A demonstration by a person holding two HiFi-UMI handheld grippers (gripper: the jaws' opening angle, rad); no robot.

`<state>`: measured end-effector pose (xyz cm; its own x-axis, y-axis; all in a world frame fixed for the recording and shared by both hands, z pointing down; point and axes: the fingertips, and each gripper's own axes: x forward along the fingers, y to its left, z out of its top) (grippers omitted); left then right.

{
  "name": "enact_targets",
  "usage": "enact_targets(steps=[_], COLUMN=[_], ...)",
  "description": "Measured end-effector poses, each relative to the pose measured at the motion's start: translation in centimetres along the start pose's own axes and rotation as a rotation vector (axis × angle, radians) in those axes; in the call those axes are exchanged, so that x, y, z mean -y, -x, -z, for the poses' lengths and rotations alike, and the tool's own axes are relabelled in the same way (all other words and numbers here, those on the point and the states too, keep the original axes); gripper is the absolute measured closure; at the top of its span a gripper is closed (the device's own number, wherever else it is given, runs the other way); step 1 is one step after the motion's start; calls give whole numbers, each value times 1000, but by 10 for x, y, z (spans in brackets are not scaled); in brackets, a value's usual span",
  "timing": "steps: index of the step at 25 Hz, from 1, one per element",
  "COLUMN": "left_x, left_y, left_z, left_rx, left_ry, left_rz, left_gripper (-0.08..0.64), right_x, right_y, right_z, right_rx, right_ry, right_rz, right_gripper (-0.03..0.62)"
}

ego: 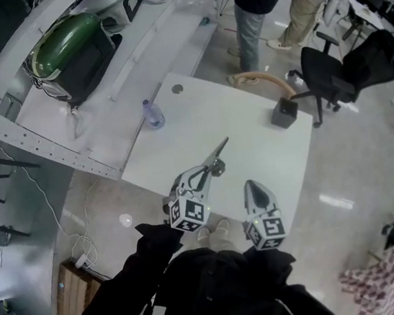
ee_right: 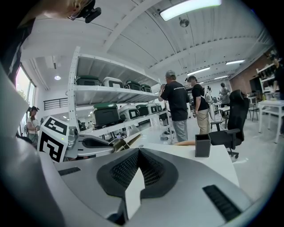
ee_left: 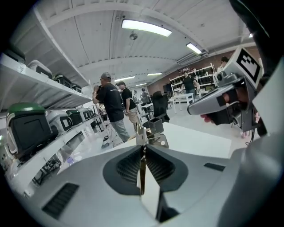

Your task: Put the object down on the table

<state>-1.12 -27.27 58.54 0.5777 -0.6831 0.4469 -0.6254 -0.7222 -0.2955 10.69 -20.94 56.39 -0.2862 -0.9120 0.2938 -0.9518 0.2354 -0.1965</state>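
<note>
L to R in the head view: a clear bottle (ego: 152,114) stands near the far-left edge of the white table (ego: 253,145). The left gripper (ego: 201,176) sits over the table's near edge. Its jaws are clamped tight on a thin metal tool (ego: 215,158); the left gripper view shows the tool's flat strip pinched right btwn them. The tool's pointed end sticks out fwd, toward the table's middle. Whether the tip touches the top can't be told. The right gripper (ego: 256,185) is just beside the left one, also at the near edge, w/ jaws closed together and nothing btwn them. A black box (ego: 285,113) stands upright near the table's far-right edge. An office chair (ego: 338,71) is on the floor just beyond it.
</note>
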Motion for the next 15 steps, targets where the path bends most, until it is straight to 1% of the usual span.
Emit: enact_targets(steps=[5, 7, 10, 15], left_x=[10, 13, 16, 21], left_y=[-20, -29, -38, -54], left_z=[15, 21, 31, 44], left_rx=[-49, -65, -91, -126], left_ry=[-89, -121, -157, -216], left_rz=[24, 31, 39, 53], left_gripper=[529, 529, 529, 529], right_x=[2, 5, 8, 13], right_y=[0, 0, 1, -2], right_z=[4, 8, 15, 20], right_rx=[-23, -27, -46, -63], right_ry=[6, -8, -22, -7], right_rz=[-12, -9, -11, -17], right_gripper=[591, 591, 591, 589])
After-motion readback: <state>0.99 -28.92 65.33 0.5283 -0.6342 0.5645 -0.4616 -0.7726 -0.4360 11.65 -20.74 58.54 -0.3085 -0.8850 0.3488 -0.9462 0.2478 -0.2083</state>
